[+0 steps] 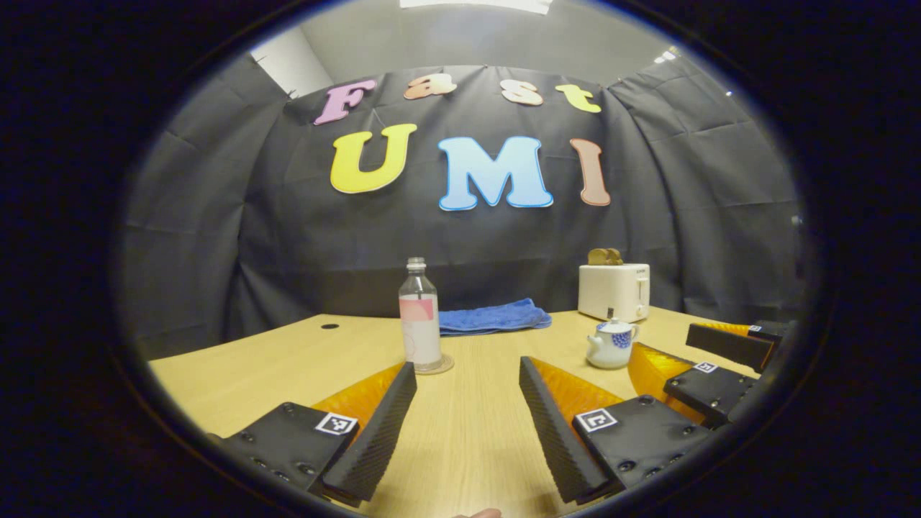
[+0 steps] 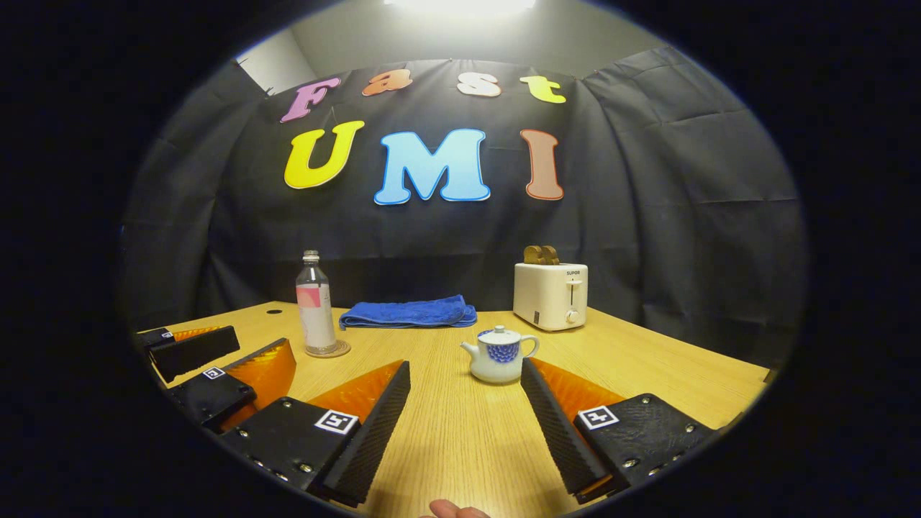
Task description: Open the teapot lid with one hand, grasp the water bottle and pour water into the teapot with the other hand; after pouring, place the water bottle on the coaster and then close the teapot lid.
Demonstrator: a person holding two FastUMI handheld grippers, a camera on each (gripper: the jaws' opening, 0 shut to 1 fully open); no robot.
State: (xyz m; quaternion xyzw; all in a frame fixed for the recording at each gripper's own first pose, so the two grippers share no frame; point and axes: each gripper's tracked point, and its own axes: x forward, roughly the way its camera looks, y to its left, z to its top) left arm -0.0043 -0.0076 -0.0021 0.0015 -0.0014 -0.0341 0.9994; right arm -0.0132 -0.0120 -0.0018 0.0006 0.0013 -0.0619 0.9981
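Pale wood-grain table top (image 2: 460, 432), matt, fine straight grain. Clear glossy plastic water bottle (image 2: 315, 306) with pink label, on a thin see-through coaster (image 2: 338, 352). Small white glazed ceramic teapot (image 2: 498, 357), blue pattern, shiny, lid (image 2: 498, 334) on. Folded blue terry cloth towel (image 2: 409, 314), fuzzy nap. Cream smooth plastic toaster (image 2: 550, 295), satin sheen. Ribbed matt pads (image 1: 381, 424) on gripper fingers; translucent glossy side shells (image 1: 575, 392).

A clear water bottle (image 2: 315, 314) with a pink label is standing upright, uncapped, on a round coaster (image 2: 338, 352); to its right, well apart, a white-and-blue teapot (image 2: 498, 356) is sitting with its lid (image 2: 500, 334) on.
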